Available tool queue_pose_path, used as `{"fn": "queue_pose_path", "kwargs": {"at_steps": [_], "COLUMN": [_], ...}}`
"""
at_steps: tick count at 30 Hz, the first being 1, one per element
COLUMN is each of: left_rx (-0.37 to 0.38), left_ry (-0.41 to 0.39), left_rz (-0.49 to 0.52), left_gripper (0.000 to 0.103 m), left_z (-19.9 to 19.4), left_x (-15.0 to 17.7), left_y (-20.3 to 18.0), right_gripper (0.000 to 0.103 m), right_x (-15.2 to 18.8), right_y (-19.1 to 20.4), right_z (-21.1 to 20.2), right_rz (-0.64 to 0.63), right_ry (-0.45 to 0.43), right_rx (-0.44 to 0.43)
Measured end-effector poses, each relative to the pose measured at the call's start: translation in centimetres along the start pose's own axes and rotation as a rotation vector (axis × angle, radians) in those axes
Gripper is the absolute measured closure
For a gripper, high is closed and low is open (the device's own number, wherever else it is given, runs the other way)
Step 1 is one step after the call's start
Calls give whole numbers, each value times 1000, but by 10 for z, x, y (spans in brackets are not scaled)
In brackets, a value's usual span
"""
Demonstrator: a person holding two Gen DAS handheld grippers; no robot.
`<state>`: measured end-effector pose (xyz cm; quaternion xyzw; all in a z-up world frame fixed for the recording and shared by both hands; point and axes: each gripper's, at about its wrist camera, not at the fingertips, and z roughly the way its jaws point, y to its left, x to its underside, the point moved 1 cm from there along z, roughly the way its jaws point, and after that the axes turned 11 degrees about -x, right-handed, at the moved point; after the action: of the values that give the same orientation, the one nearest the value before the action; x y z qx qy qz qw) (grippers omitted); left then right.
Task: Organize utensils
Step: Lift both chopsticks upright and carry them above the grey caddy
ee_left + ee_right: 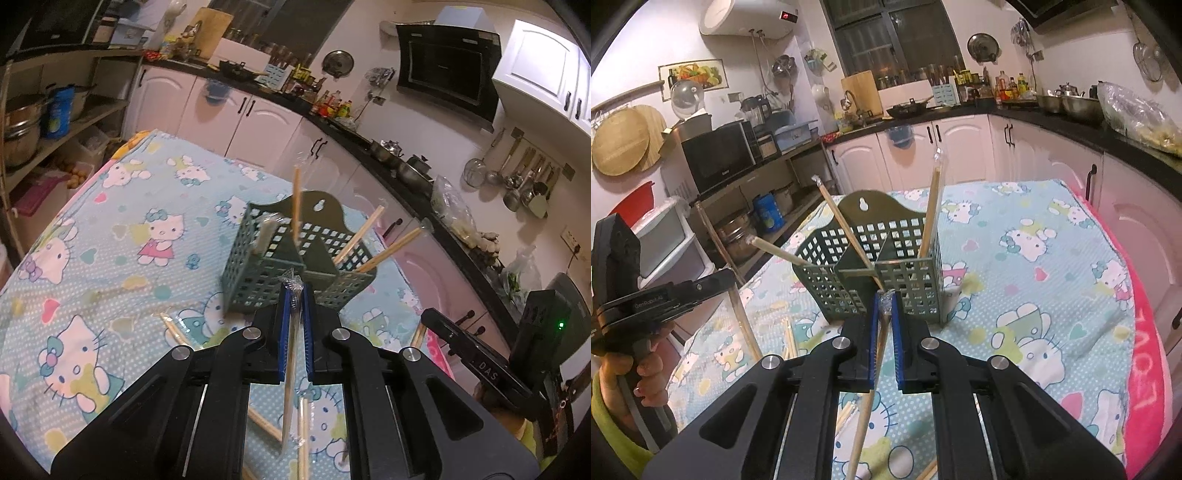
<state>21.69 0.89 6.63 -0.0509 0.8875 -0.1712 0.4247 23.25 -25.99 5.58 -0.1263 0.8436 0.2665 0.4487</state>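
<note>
A green perforated utensil holder (266,273) (916,291) stands on the Hello Kitty tablecloth (110,258) (1034,277), with three wrapped chopstick pairs sticking out of its compartments (295,199) (931,214). My left gripper (294,291) is shut on a plastic-wrapped chopstick pair (290,369) just in front of the holder. Just before the holder in its own view, my right gripper (885,301) is likewise shut on a wrapped chopstick pair (868,398). Several loose chopsticks (177,332) (790,339) lie on the cloth below both grippers.
The other gripper shows at each view's edge: the right one (480,362) and the left one (646,302), held by a hand (646,369). Pink cabinets and a cluttered black counter (1052,118) run behind the table. A shelf with pots (22,125) stands left.
</note>
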Motion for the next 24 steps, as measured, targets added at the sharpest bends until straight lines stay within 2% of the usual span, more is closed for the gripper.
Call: {"fn": "queue_pose_path", "kwargs": {"at_steps": [24], "left_rx": [60], "left_ry": [-140], "left_rz": [120], "left_gripper": [101], "left_z": [-17], "left_x": [-60], "left_y": [-64], "right_gripper": [96], "right_x": [-56], "right_y": [15], "right_z": [-27], "right_rz": [-107], "right_ry": [-109], "right_rx": [6]}}
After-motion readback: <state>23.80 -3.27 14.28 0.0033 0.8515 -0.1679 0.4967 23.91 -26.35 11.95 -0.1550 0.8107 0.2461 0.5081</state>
